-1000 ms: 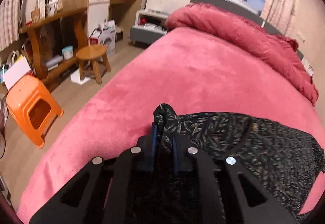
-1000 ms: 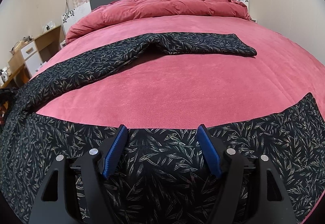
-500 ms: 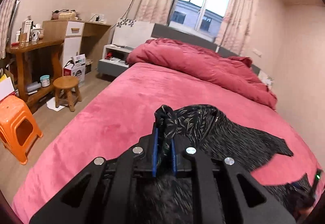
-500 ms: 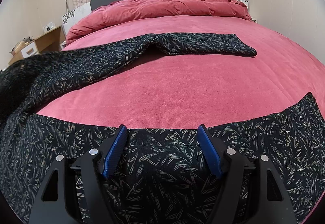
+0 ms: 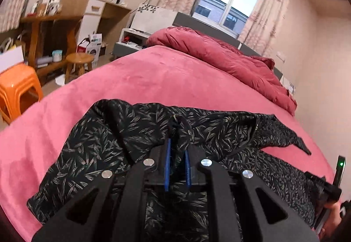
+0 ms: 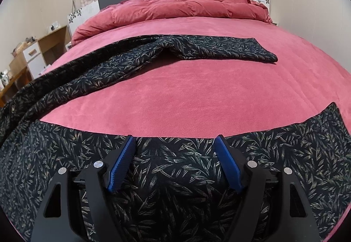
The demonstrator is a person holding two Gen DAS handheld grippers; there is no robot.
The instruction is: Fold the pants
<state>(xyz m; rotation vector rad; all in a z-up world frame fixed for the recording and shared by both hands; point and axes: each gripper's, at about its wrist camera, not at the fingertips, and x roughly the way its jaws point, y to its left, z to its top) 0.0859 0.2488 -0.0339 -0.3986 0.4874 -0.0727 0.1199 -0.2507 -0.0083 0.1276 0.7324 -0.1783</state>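
Note:
The pants [image 6: 175, 176] are black with a pale leaf print and lie spread on the pink bed [image 6: 208, 92]. One leg [image 6: 197, 49] stretches across the far side; the other lies under my right gripper. My left gripper [image 5: 177, 149] is shut on a bunched fold of the pants [image 5: 136, 132], with fabric heaped in front of it. My right gripper [image 6: 175, 143] is open, its blue pads [image 6: 122, 160] resting low over the near leg with cloth between the jaws. The right gripper also shows at the left wrist view's lower right edge [image 5: 329, 189].
A crumpled red duvet [image 6: 186, 7] lies at the head of the bed. Left of the bed are an orange plastic stool [image 5: 17, 86], a small wooden stool [image 5: 79, 62], a wooden desk with shelves [image 5: 50, 29] and a bedside unit [image 5: 131, 40].
My left gripper has carried the gripped pants fold up and over towards the right, then down; fabric now piles on the bed ahead of it. The right gripper has stayed still and open.

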